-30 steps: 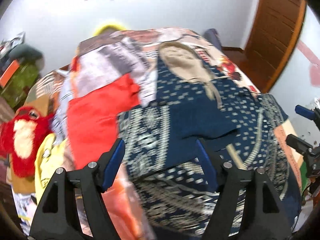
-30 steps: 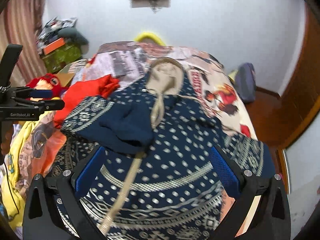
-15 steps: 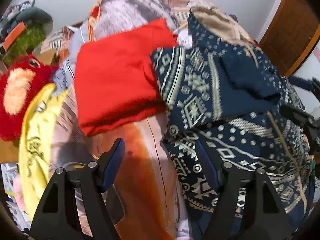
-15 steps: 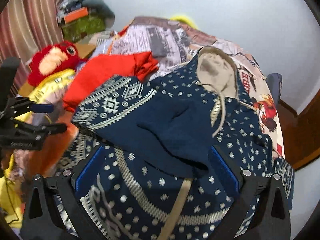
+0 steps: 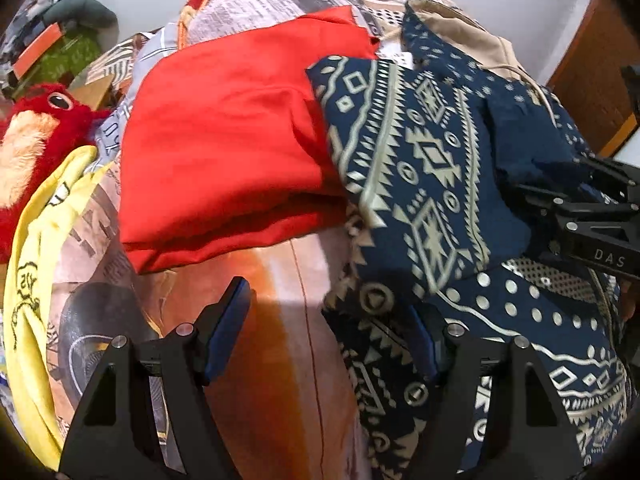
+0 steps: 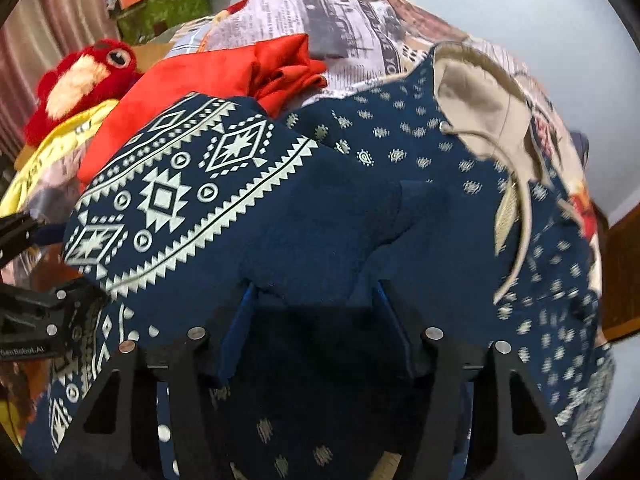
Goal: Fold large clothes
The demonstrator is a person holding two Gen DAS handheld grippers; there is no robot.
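Observation:
A navy patterned hoodie (image 6: 400,208) with a beige-lined hood (image 6: 476,96) lies on the bed, its sleeve (image 6: 192,200) folded across the chest; it also shows in the left wrist view (image 5: 432,168). My right gripper (image 6: 316,328) is low over the sleeve's plain blue cuff, jaws partly closed, with cloth between the pads. My left gripper (image 5: 332,332) is open at the hoodie's left edge, its right finger (image 5: 424,344) over the fabric. The right gripper also shows in the left wrist view (image 5: 592,216).
A folded red garment (image 5: 224,148) lies left of the hoodie on the printed bedspread (image 5: 280,360). A yellow garment (image 5: 36,264) and a red plush toy (image 5: 28,144) sit at the bed's left edge. A wooden door (image 5: 592,80) stands at the right.
Both grippers dropped toward the bed. The right jaws narrowed around the sleeve cuff. The left gripper moved closer to the hoodie's left edge.

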